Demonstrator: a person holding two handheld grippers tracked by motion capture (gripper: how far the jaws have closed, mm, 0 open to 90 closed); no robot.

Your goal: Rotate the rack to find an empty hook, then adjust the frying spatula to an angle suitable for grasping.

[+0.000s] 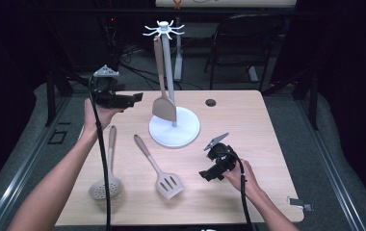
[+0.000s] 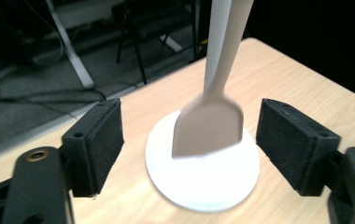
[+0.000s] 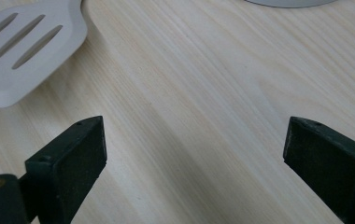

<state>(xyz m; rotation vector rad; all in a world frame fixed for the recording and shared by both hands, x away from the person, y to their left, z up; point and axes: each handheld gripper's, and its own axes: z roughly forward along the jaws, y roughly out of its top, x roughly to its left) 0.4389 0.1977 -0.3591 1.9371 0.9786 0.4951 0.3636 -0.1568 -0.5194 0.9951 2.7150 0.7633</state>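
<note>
Bench point(image 1: 248, 120) carries a white hook stand point(image 1: 174, 127) at centre with a beige spatula point(image 1: 163, 107) hanging on it, blade just over the base. Slotted turner point(image 1: 169, 184) and skimmer point(image 1: 105, 187) lie near-left, apart. Left gripper point(image 1: 134, 98) held up left of the spatula, jaws wide, holding nothing; blade looks slightly blurred. Right gripper point(image 1: 203, 174) low near the turner, jaws wide, holding nothing. Right half of the bench open.

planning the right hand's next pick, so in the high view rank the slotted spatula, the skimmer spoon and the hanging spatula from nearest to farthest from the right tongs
1. Grey slotted spatula, flat on the wooden table just left of the right tongs.
2. Beige solid spatula, hanging on the white hook stand, up and behind.
3. Grey perforated skimmer spoon, flat at the table's far left.
</note>
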